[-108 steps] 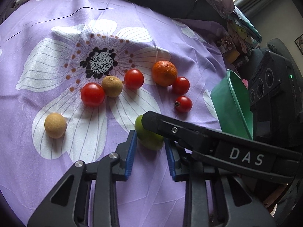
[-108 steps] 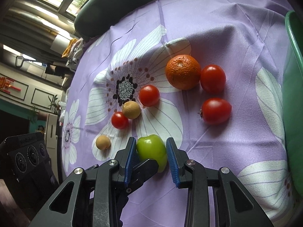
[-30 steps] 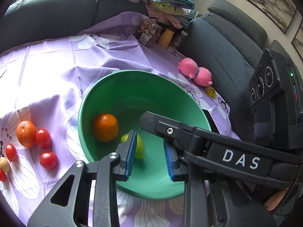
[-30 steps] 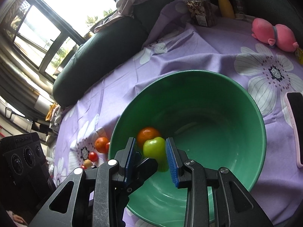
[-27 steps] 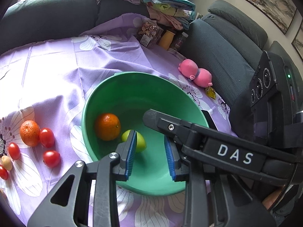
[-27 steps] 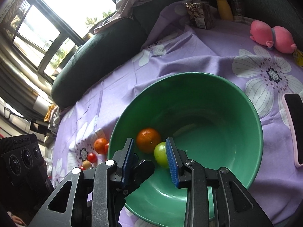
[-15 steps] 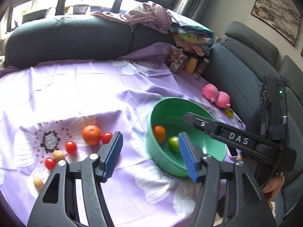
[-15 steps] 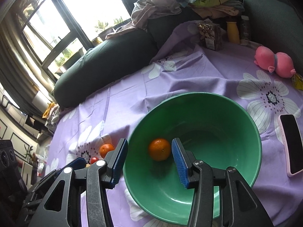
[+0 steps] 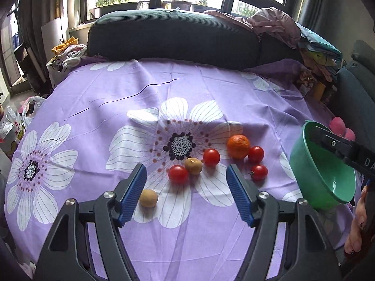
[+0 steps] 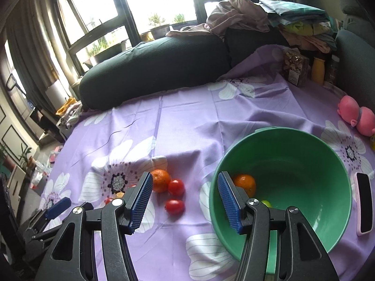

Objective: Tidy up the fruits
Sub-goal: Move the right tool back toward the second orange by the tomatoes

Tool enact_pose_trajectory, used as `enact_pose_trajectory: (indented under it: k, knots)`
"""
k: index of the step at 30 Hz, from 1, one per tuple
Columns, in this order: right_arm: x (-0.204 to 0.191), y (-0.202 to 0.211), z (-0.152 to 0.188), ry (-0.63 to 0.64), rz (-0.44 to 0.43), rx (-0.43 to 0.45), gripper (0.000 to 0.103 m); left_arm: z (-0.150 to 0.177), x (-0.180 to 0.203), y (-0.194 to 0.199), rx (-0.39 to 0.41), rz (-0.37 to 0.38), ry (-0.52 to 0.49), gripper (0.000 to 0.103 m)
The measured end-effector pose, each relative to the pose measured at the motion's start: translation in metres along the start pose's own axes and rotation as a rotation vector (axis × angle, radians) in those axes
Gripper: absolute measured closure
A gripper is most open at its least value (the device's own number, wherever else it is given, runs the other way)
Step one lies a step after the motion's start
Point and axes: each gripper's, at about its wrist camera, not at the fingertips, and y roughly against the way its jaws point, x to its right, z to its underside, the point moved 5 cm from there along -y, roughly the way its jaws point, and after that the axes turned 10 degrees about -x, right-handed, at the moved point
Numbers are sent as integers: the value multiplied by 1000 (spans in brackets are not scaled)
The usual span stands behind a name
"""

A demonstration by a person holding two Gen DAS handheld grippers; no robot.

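My left gripper (image 9: 186, 193) is open and empty above the purple flowered cloth (image 9: 140, 98). Ahead of it lie an orange (image 9: 238, 146), several red tomatoes (image 9: 211, 157) and two brown fruits (image 9: 193, 165). My right gripper (image 10: 185, 201) is open and empty, raised over the left rim of the green bowl (image 10: 328, 215). The bowl holds an orange (image 10: 245, 182) and a green fruit (image 10: 266, 203), mostly hidden by my finger. The bowl also shows at the right in the left wrist view (image 9: 311, 175). An orange (image 10: 160, 179) and tomatoes (image 10: 175, 187) lie left of the bowl.
A dark sofa back (image 9: 173, 37) with piled clothes (image 10: 257, 11) borders the far side. A pink toy (image 10: 358, 114), a snack bag (image 10: 295, 70), a yellow bottle (image 10: 317, 70) and a phone (image 10: 364, 206) lie near the bowl.
My right gripper opened and left the green fruit in the bowl, then drew back and up. My left gripper opened wide, pulled back and swung left toward the fruits on the cloth.
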Motion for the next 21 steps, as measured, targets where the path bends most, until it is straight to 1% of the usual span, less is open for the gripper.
enact_pose_trajectory:
  k: [3,6,8,13,18,21]
  knots:
    - [-21,-17,2,46,6,-36,45,1,-8,-5,-9,-6,35,32]
    - [-33,-39,2,54,4,-89,45,1,-12,-9,-6,-41,36,32]
    - [-38,-52,3,53,22,-125,45,2,-17,-11,-15,-45,45,32]
    - [-40,-83,4,56,91,-192,45,5,-28,-19,-46,-44,78,32]
    - [-39,-103,3,75,156,-218,45,6,-29,-21,-61,-22,82,32]
    - [-37,-111,4,72,157,-239,45,6,-29,-22,-64,-15,83,32]
